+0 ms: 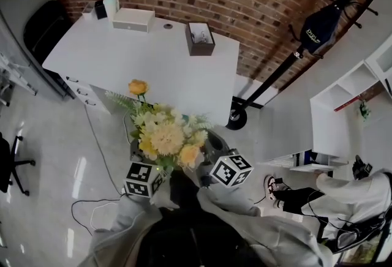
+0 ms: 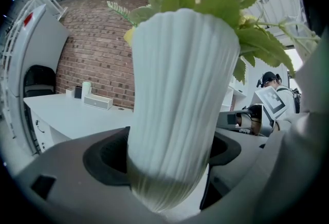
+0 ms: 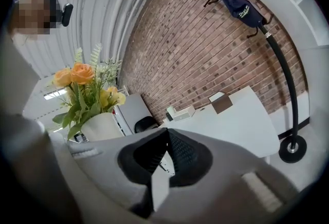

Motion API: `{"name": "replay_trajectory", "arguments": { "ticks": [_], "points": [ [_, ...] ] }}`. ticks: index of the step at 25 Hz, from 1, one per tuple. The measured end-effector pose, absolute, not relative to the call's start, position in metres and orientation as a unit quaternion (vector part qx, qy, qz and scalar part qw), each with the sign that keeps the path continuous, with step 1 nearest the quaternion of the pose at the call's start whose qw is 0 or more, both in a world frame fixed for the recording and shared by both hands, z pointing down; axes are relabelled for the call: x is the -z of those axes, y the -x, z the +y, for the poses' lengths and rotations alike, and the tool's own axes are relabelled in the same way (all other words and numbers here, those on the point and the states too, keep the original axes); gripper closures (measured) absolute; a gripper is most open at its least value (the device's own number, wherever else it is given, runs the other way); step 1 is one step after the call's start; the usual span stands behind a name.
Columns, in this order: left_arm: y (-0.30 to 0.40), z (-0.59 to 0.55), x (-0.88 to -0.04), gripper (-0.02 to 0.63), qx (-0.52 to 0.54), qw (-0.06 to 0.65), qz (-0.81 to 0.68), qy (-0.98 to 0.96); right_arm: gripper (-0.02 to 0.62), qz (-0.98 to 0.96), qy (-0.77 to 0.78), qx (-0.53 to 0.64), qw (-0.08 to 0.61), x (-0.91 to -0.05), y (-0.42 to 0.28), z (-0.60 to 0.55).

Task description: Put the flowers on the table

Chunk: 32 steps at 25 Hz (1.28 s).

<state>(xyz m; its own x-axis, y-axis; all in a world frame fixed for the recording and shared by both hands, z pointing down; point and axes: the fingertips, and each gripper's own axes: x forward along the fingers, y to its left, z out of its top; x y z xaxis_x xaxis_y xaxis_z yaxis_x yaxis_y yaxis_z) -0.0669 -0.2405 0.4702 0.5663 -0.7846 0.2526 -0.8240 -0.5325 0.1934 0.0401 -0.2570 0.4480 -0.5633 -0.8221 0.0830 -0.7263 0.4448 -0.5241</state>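
Observation:
A bunch of yellow, cream and orange flowers (image 1: 165,134) stands in a white ribbed vase (image 2: 180,105). My left gripper (image 2: 172,164) is shut on the vase near its base and holds it upright in the air, short of the white table (image 1: 153,63). In the head view the blooms hide the vase and both sets of jaws; only the marker cubes show. My right gripper (image 3: 165,138) is shut with nothing in it, just right of the vase (image 3: 100,126), apart from it. The flowers (image 3: 85,87) rise at the left of that view.
On the table's far edge are a brown box (image 1: 200,38), a flat white box (image 1: 133,19) and a pale cylinder (image 1: 111,5). A black coat stand (image 1: 318,27) is at the right, a black chair (image 1: 46,27) at the left. Cables (image 1: 92,210) lie on the floor. Another person (image 1: 343,192) sits at the lower right.

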Motion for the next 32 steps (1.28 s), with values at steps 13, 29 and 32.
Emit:
{"name": "replay_trajectory", "arguments": {
  "ticks": [13, 29, 32],
  "points": [
    [0.051, -0.372, -0.471, 0.183, -0.06, 0.149, -0.477, -0.864, 0.595, 0.851, 0.449, 0.259, 0.083, -0.448, -0.062, -0.387],
    [0.015, -0.469, -0.48, 0.183, -0.065, 0.134, -0.466, -0.872, 0.595, 0.847, 0.452, 0.259, 0.1, -0.466, -0.096, -0.477],
    [0.005, -0.472, -0.477, 0.183, -0.07, 0.133, -0.452, -0.879, 0.595, 0.84, 0.462, 0.265, 0.101, -0.465, -0.102, -0.479]
  ]
}}
